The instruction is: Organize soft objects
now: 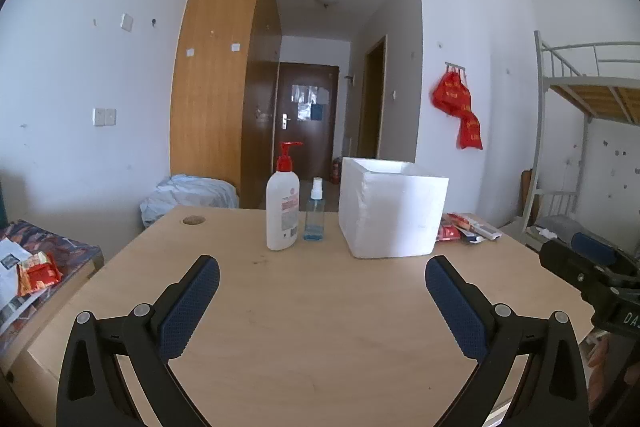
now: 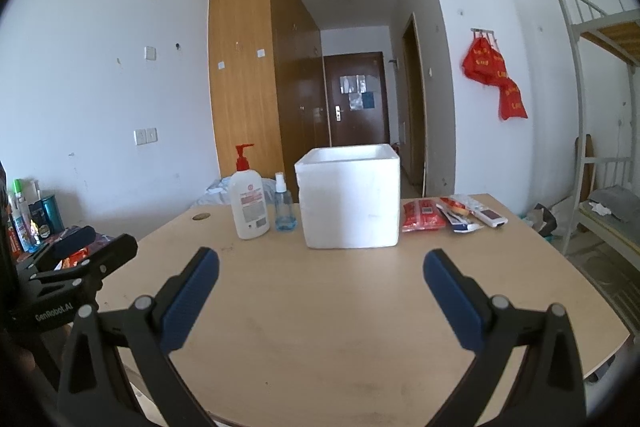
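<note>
1. Two hand-held grippers with black arms and blue ribbed finger pads are recorded above a pale wooden table. The left gripper is held with its fingers wide apart and nothing between them; the right gripper is likewise spread wide and empty.
2. One white square foam box, open at the top, is set upright toward the far edge of the table. Its inside cannot be seen.
3. One white plastic pump bottle with a red pump head is stood upright left of the box, well clear of it.
4. One small clear spray bottle holding blue liquid, with a white nozzle, is placed between the pump bottle and the box, just beside both.
5. One flat red soft packet is laid on the table right of the box, close to its side wall.
6. One flattened tube in red, white and blue is laid just right of the red packet, partly overlapping it.
7. One long white pack with a dark printed patch is laid at the outer right of this group, touching the tube.
8. In the left wrist view, the right gripper is noted at the frame's right edge, beside the table; in the right wrist view, the left gripper is noted at the frame's left edge.
</note>
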Demonstrator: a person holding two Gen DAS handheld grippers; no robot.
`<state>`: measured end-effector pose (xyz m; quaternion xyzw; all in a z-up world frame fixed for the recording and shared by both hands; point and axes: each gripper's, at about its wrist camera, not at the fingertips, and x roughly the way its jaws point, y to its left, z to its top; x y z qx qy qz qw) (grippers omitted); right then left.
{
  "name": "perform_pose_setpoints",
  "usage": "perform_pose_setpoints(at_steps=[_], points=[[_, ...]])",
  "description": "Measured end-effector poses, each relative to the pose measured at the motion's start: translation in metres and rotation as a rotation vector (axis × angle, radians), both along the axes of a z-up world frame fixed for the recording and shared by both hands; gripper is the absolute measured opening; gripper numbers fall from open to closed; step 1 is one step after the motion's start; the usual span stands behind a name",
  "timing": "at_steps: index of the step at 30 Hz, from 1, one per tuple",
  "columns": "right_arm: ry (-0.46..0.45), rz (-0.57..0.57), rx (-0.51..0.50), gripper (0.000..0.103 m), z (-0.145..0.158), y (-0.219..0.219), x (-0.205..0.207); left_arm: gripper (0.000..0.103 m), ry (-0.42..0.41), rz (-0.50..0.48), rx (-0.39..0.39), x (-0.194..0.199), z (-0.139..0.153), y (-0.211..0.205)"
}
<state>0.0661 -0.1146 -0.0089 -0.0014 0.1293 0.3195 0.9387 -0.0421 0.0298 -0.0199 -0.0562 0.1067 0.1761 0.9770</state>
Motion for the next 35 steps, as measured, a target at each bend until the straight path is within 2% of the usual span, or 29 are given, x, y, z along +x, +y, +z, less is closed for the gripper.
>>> perform_pose_setpoints(at_steps=[35], points=[[0.008, -0.004, -0.008, 0.103, -0.0028, -0.0011, 0.0015, 0.103, -0.002, 0.008, 0.004, 0.0019, 0.0000, 0.0007]])
